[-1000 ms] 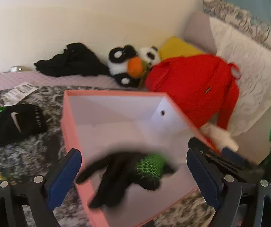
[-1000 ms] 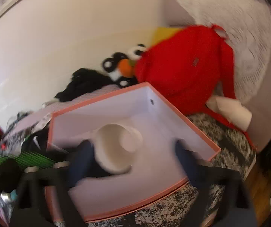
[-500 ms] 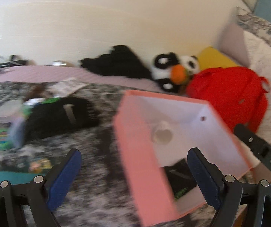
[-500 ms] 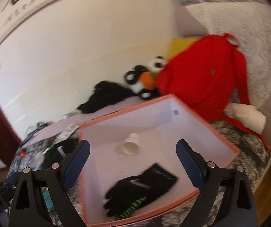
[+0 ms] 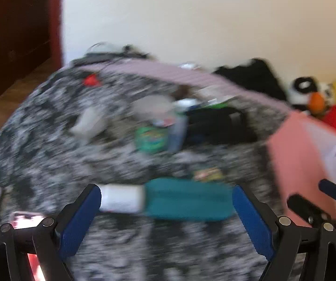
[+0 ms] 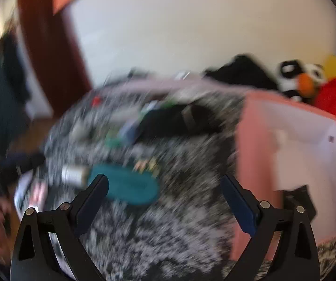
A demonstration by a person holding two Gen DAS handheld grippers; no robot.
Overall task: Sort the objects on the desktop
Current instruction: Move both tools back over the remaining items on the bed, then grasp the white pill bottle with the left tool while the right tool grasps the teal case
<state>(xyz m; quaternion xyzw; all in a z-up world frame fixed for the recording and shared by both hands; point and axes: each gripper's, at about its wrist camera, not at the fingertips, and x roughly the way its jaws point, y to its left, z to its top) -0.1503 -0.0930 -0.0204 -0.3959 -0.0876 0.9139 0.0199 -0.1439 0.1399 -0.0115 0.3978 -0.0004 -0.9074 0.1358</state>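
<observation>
Both views are smeared with motion blur. The left gripper (image 5: pixel 166 213) hangs with its blue-padded jaws spread wide and empty over the black-and-white mottled blanket (image 5: pixel 50 145). Just ahead of it lies a teal oblong pouch (image 5: pixel 186 199) with a white cylindrical piece (image 5: pixel 121 197) at its left end. The right gripper (image 6: pixel 165 201) is likewise gaping, nothing between its pads. The pink open-topped box with a white inside (image 6: pixel 296 145) sits at the blanket's right edge, something black (image 6: pixel 296 199) in its near corner. A black glove (image 5: pixel 217 124) lies beside a blurred green-labelled container (image 5: pixel 151 138) mid-blanket.
</observation>
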